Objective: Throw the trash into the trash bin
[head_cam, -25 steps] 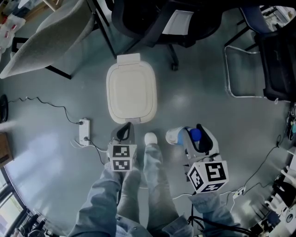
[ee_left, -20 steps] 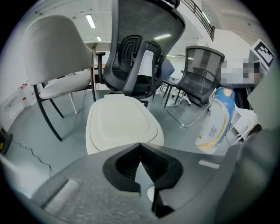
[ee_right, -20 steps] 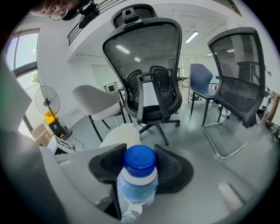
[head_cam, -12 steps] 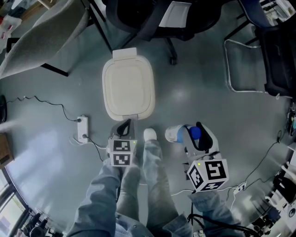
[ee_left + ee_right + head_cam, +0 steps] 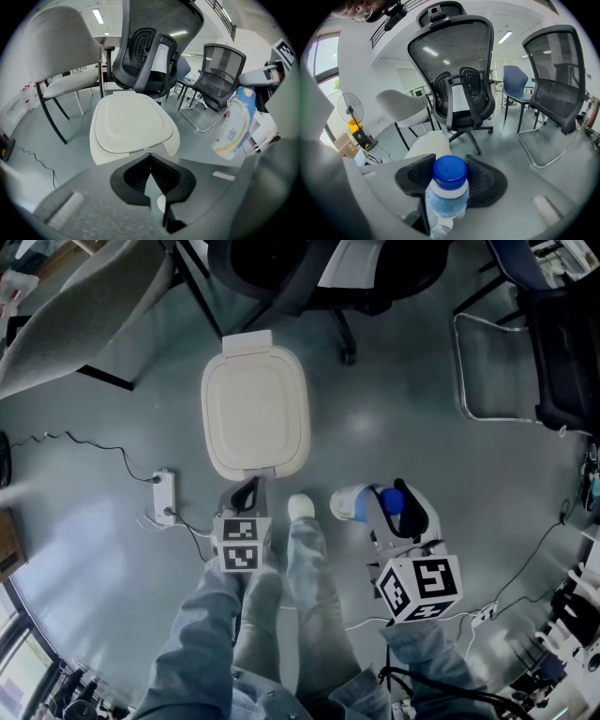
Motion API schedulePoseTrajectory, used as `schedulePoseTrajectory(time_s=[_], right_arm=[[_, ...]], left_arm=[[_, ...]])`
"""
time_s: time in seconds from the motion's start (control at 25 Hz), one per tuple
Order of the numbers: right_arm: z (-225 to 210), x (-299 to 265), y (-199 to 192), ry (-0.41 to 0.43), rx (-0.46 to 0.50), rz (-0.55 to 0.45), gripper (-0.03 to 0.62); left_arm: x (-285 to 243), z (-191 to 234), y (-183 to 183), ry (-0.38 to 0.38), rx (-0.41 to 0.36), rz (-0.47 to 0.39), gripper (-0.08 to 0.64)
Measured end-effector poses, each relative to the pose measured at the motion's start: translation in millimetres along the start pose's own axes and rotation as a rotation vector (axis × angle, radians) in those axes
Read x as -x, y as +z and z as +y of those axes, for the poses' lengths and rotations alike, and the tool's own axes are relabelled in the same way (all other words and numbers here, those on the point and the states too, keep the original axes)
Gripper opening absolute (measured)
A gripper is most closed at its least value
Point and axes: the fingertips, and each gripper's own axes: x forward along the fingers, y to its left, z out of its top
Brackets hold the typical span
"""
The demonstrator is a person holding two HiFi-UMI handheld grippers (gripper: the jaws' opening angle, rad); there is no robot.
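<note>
- The step in hand looks like the approach to the trash bin (image 5: pixel 255 415): its white lid is closed, so nothing can go in yet.
- The trash is a plastic bottle (image 5: pixel 448 190) with a blue cap. The right claw (image 5: pixel 389 512) grasps it, with the pads pressing on both sides just under the cap. In the head view it is at the lower right of the bin, well apart from it and not above the lid.
- The left claw (image 5: pixel 247 493) is clenched, its tips meet and nothing is between them. It points down at the floor just before the front edge of the bin, in the middle of the frame, and I cannot tell if it touches the edge.
- As I judge it, the next move calls for opening the lid first, probably with the closed left claw at the front edge. Only then can the right claw carry the bottle over the opening and release it.
- Compared with the earlier head view, the left claw sits a little lower and its marker cube looks slightly smaller. The bin stands a bit more to the upper left of the frame, because the view has shifted.
- The right claw keeps the same grip on the bottle and almost the same place. The lid is closed as before.
</note>
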Motion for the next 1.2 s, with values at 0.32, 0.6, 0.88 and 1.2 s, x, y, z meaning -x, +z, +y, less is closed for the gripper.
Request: schedulePoseTrajectory(time_s=[0.32,0.6,0.88,1.2], right_arm=[[3,-3,-1,0.004,-0.006,0.004,0.198],[8,-7,3,0.006,0.002,-0.001,0.198],[12,-10,4,0.004,0.01,0.001,0.199],[22,-11,6,0.011,0.024,-0.003,0.198]], left_arm=[[0,-2,-5,0.021,-0.005,0.01,0.009],[-2,-1,-5,0.01,-0.021,0.01,0.009],[-3,0,1,-0.022,0.01,0.011,0.009],[9,-3,22,-0.064,0.1,-0.059,0.009]])
